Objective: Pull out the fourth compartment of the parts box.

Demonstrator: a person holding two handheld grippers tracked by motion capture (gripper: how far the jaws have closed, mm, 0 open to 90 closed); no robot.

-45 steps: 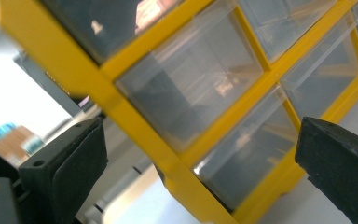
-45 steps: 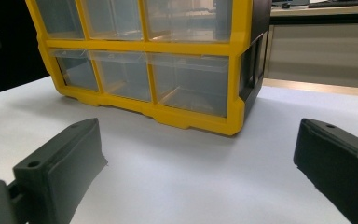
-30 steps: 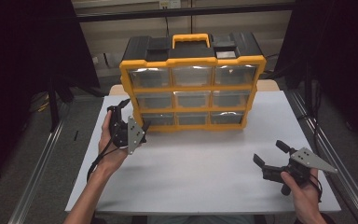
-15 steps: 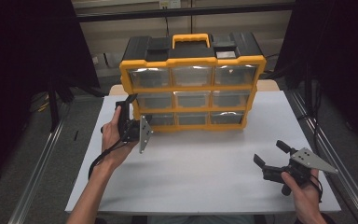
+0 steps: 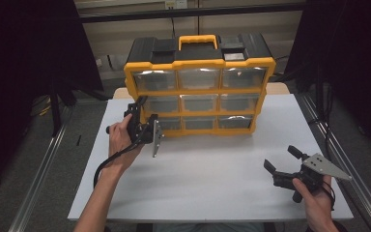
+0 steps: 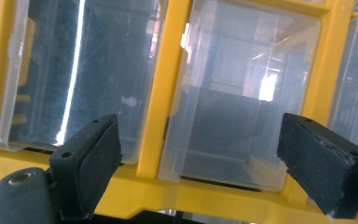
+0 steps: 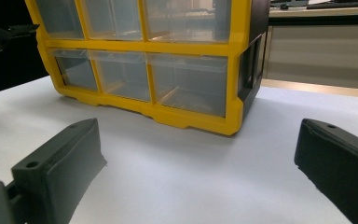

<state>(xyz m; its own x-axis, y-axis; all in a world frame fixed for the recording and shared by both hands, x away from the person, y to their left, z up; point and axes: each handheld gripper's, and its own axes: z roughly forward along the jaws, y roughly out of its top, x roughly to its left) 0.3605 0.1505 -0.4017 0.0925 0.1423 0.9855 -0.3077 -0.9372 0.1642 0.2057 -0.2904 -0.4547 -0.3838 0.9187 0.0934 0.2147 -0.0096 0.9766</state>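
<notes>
A yellow-framed organiser cabinet (image 5: 199, 92) with a black top and clear drawers in three rows stands at the back of the white table (image 5: 207, 193). My left gripper (image 5: 144, 112) is rolled on its side, right up against the cabinet's lower left drawers. In the left gripper view its jaws (image 6: 200, 140) frame a clear drawer front (image 6: 233, 98) and a yellow divider (image 6: 161, 93). They have just been closing, but the pads press on nothing. My right gripper (image 5: 281, 159) rests open near the front right of the table, facing the cabinet (image 7: 191, 46) with bare table between its jaws (image 7: 200, 149).
A yellow carry handle (image 5: 198, 39) tops the cabinet. Metal rails (image 5: 43, 169) run along both sides of the table, with dark space beyond. A black cable (image 5: 107, 164) trails from the left gripper along the forearm.
The left gripper moved right, close up to the cabinet's left drawers, and rolled so its grey plate hangs at the side. The right gripper stayed put.
</notes>
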